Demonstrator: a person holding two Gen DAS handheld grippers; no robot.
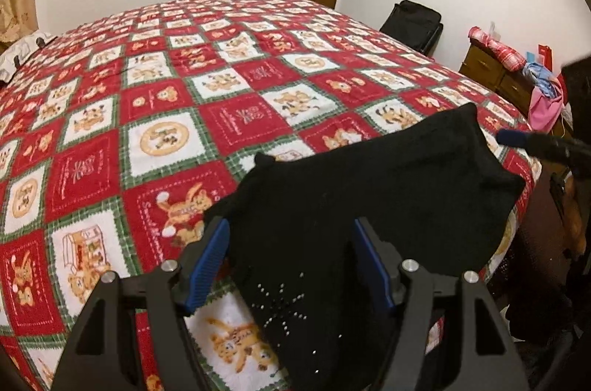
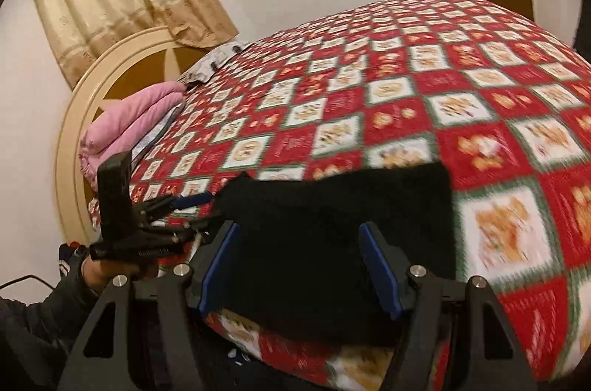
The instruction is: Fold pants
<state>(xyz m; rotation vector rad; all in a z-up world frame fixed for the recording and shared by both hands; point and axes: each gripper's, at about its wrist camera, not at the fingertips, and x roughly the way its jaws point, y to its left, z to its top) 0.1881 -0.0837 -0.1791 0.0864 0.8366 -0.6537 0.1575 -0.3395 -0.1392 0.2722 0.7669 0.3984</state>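
Black pants [image 1: 369, 177] lie folded in a compact stack on the bed, close to its near edge, with a rhinestone starburst [image 1: 280, 302] on the nearest part. My left gripper [image 1: 291, 225] hovers over them, jaws open, blue pads standing apart on either side of the fabric. My right gripper [image 2: 298, 228] is likewise open above the pants [image 2: 332, 199], at the other end. In the right wrist view the left gripper [image 2: 205, 210] sits at the stack's left end, held by a person's hand [image 2: 99, 269]. The right gripper's blue fingertip [image 1: 513, 137] shows at the left wrist view's right edge.
A red, white and green checked bedspread [image 1: 184, 95] with bear pictures covers the bed. A folded pink blanket [image 2: 133, 121] lies by the round headboard [image 2: 74, 117]. Beside the bed stand a wooden dresser [image 1: 487, 69] piled with clothes and a black bag [image 1: 413, 21].
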